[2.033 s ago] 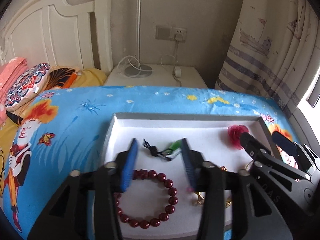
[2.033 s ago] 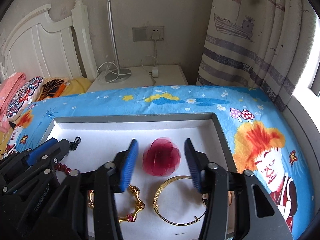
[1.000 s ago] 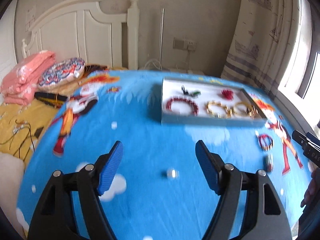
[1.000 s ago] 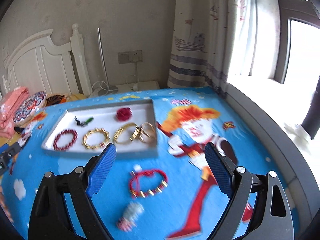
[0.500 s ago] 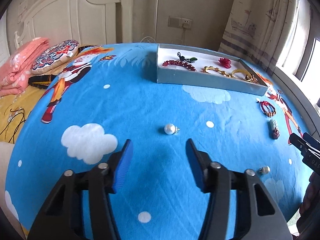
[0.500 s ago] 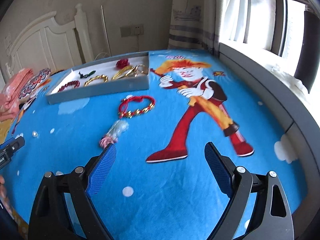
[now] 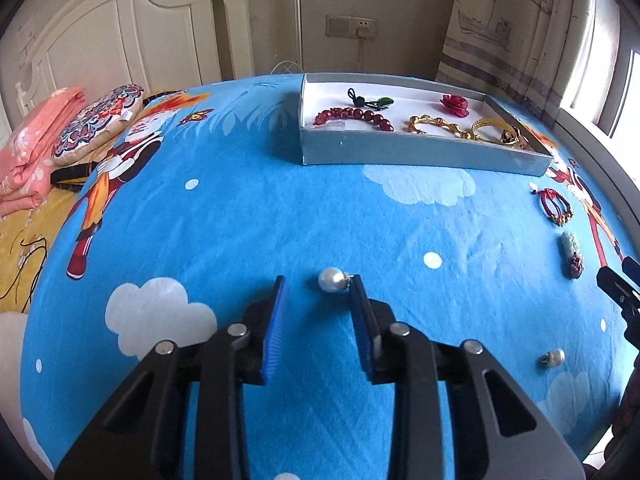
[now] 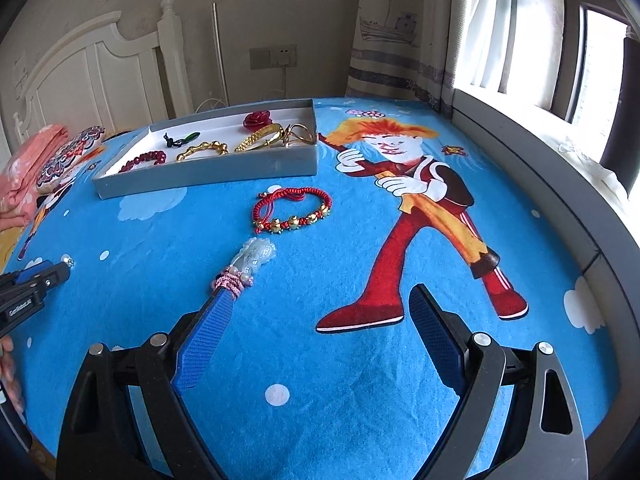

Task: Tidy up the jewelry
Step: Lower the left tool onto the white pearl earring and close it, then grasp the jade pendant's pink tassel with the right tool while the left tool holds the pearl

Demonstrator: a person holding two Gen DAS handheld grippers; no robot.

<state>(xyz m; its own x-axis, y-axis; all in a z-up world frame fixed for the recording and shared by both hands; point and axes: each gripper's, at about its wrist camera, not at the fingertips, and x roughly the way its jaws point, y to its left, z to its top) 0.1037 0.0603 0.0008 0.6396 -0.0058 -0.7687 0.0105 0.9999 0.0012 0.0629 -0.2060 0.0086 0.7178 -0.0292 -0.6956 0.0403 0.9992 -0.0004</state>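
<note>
While both grippers hover over blue bedsheet [image 7: 248, 216], left gripper [image 7: 318, 284] jaws apart, pearl earring [image 7: 332, 280] at fingertips, ungripped. Right gripper [image 8: 320, 300] wide apart, empty. Beyond: jade pendant [image 8: 252, 262], red cord bracelet [image 8: 294, 208]. Farthest: grey tray [image 7: 420, 154] holding bracelets.

Bedroom. Bed with blue cartoon-print sheet [image 7: 248, 216]; white panelled headboard [image 7: 132, 36]; folded pink blanket [image 7: 32, 148] and patterned cushion [image 7: 98, 120] beside it. Beige wall, socket plate [image 8: 274, 57]. Ship-print curtain [image 8: 394, 32]. Bright daylight at window [image 8: 596, 64], grey sill.
</note>
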